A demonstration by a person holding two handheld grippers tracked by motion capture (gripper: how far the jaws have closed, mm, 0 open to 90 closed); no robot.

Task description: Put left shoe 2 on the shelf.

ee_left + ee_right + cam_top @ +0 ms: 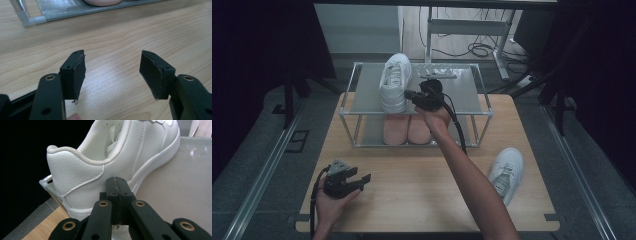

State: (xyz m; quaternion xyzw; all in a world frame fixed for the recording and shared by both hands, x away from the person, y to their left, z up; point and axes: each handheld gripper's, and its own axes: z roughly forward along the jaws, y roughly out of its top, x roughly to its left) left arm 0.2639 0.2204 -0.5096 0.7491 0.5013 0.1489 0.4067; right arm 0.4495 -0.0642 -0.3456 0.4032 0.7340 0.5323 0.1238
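R gripper had its fingers closed on nothing, tips against the heel side of the white sneaker atop the rack — prob. nudging it straight. L gripper, fingers open, waited near the rack.

Pale wooden bench sits in dim light, grey carpeted floor all round it. Metal rails run along both sides. Dark curtains hang left and right. Beyond, a pale cabinet and a white desk frame, black cables tangled on the floor beneath.
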